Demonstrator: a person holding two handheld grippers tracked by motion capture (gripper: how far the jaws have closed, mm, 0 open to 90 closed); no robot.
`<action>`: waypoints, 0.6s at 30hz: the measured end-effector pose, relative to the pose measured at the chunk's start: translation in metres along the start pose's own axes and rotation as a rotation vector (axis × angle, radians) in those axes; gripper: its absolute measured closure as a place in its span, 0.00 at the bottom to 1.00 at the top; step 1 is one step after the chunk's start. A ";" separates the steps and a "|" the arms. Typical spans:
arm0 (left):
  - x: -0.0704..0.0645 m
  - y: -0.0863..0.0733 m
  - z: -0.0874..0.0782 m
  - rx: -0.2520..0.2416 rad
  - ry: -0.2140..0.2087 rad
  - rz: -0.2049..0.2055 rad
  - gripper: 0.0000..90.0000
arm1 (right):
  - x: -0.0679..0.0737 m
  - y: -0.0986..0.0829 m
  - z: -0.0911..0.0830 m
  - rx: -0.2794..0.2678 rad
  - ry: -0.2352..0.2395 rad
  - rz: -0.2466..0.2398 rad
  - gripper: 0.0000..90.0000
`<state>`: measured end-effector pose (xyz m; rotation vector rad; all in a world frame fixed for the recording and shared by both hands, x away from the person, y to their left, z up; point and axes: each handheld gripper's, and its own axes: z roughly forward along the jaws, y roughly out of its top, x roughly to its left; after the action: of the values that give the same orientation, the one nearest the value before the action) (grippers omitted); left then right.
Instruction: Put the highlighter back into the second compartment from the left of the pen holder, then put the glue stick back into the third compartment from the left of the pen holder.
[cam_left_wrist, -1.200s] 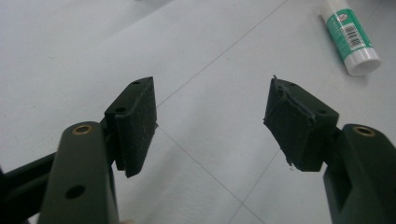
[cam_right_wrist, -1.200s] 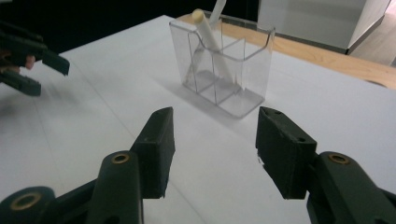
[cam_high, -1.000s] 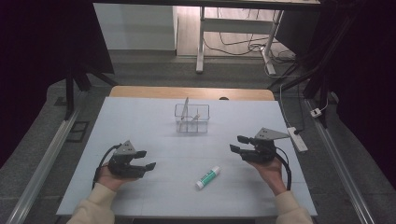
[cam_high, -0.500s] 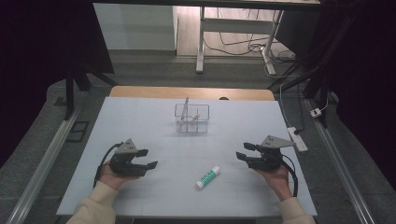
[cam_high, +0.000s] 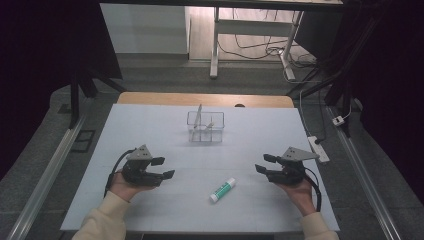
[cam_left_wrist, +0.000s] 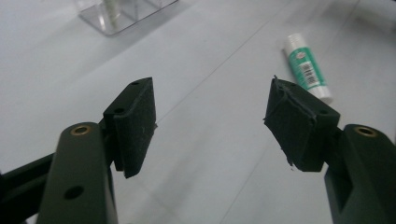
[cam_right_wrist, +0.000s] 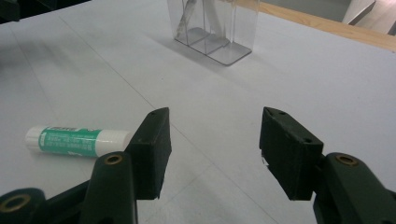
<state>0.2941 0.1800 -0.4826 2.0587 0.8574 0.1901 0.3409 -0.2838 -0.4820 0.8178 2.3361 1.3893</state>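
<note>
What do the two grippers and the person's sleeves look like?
Both grippers are black. The left gripper and the right gripper each carry a grey three-cornered plate on top and trail a black cable. Their fingers are flat black blocks on arms with small brass-coloured rivets. The person's sleeves are cream-coloured.

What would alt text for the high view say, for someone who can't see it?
A person's two hands each hold an open black gripper, left gripper and right gripper, above a pale table, with a green-and-white glue stick lying flat between them. Farther back stands a clear divided organizer with slim items upright inside.
</note>
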 end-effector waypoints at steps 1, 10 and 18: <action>-0.002 0.002 0.001 0.005 -0.006 0.000 0.37 | 0.000 -0.001 0.000 -0.005 0.000 0.004 0.48; -0.020 0.017 0.015 0.030 -0.056 0.036 0.37 | -0.002 -0.003 -0.001 0.002 -0.005 0.007 0.47; -0.034 0.031 0.027 0.055 -0.096 0.083 0.37 | -0.003 -0.003 -0.003 -0.005 -0.007 0.012 0.48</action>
<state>0.2957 0.1287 -0.4689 2.1387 0.7271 0.1127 0.3409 -0.2883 -0.4831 0.8350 2.3257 1.3936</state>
